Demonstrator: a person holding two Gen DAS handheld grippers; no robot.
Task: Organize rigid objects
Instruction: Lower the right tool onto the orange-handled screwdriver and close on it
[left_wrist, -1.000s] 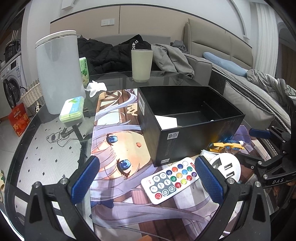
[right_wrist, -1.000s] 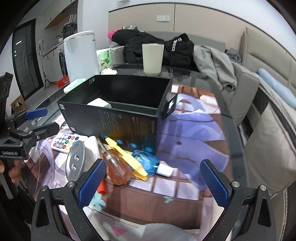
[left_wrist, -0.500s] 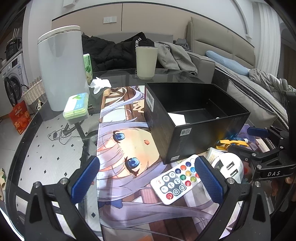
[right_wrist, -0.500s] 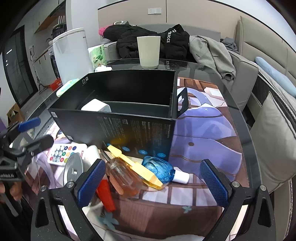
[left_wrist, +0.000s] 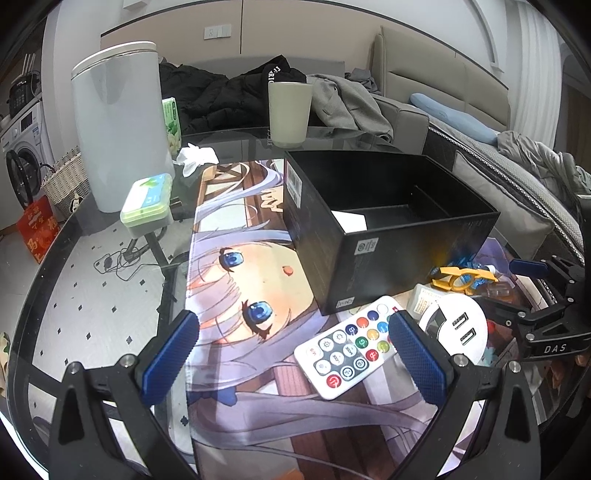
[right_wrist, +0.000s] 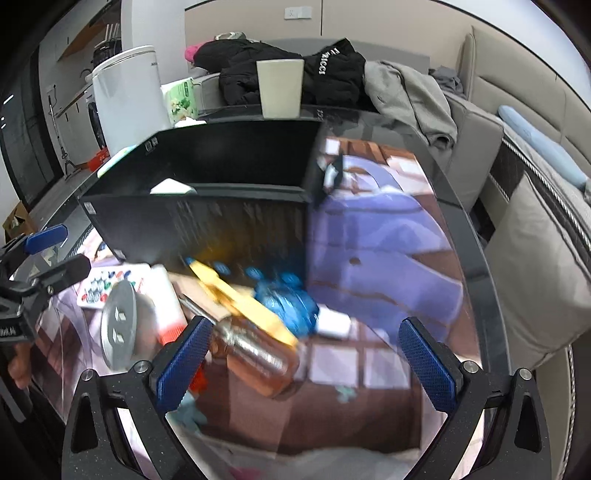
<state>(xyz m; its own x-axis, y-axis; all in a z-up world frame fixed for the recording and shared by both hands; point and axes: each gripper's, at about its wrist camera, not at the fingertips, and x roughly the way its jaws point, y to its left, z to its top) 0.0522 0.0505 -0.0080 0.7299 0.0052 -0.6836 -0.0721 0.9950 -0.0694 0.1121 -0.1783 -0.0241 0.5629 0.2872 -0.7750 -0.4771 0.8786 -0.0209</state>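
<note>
Black cardboard, open at the top and split by a divider, forms the storage box (left_wrist: 388, 221) standing on the glass surface (left_wrist: 92, 280), partly over an anime-print mat (left_wrist: 236, 280); a white item (left_wrist: 349, 221) lies inside one compartment. Just in front of the box sits the clutter: a white remote control with coloured buttons (left_wrist: 349, 347), a round white USB hub (left_wrist: 458, 326), a yellow plastic clip (right_wrist: 243, 302), a blue crinkled bottle with a white cap (right_wrist: 291, 308), an amber glass bottle (right_wrist: 258, 358) and a white tube with a red cap (right_wrist: 168, 306). The left claw (left_wrist: 291, 354) hovers low with its blue-padded fingers wide apart and nothing between them, the remote lying near its right finger. The right claw (right_wrist: 306, 360) is likewise spread wide and empty, above the amber bottle, whose view is motion-blurred. Farther back stand a tall white bin (left_wrist: 118, 125), a beige cup (left_wrist: 288, 110) and a green lidded case (left_wrist: 147, 201)
</note>
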